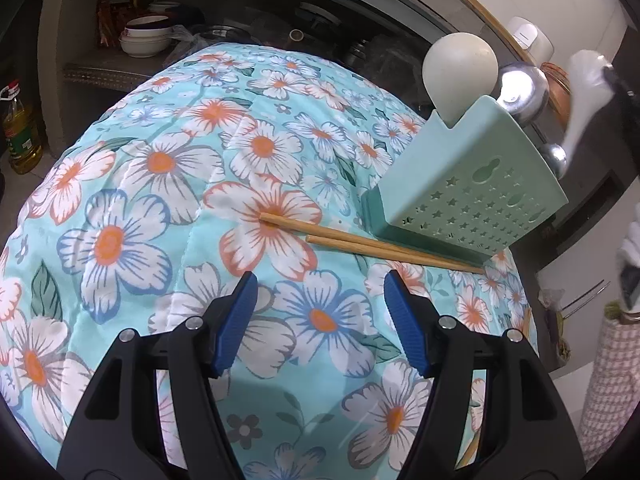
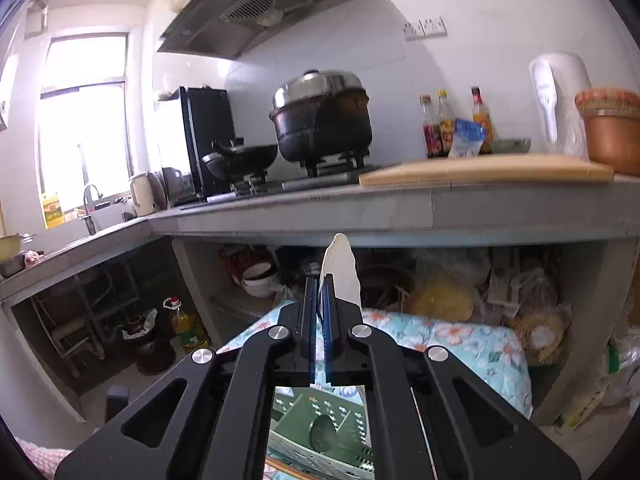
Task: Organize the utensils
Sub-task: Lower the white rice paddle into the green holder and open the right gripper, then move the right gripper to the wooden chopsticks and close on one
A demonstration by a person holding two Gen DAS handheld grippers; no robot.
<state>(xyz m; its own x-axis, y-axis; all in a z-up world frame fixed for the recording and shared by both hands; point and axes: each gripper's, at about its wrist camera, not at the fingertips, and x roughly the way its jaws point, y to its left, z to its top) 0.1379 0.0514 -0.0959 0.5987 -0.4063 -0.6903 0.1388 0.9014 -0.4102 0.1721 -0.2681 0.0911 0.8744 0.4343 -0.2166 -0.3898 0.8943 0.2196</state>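
My right gripper (image 2: pixel 320 312) is clamped shut on a white spoon (image 2: pixel 340 272), its smooth, glossy, likely ceramic blade sticking up at twelve o'clock past the ribbed blue pads, while the mint-green plastic utensil holder (image 2: pixel 320 432), star-punched and divided, sits directly below at six o'clock, so this hand is nearer the drop. My left gripper (image 1: pixel 320 316) hangs empty, jaws well apart, over the quilted floral cloth (image 1: pixel 160 160). Two slim wooden chopsticks (image 1: pixel 372 245) lie just beyond at one o'clock, long axis running nine-to-four, beside the holder's base.
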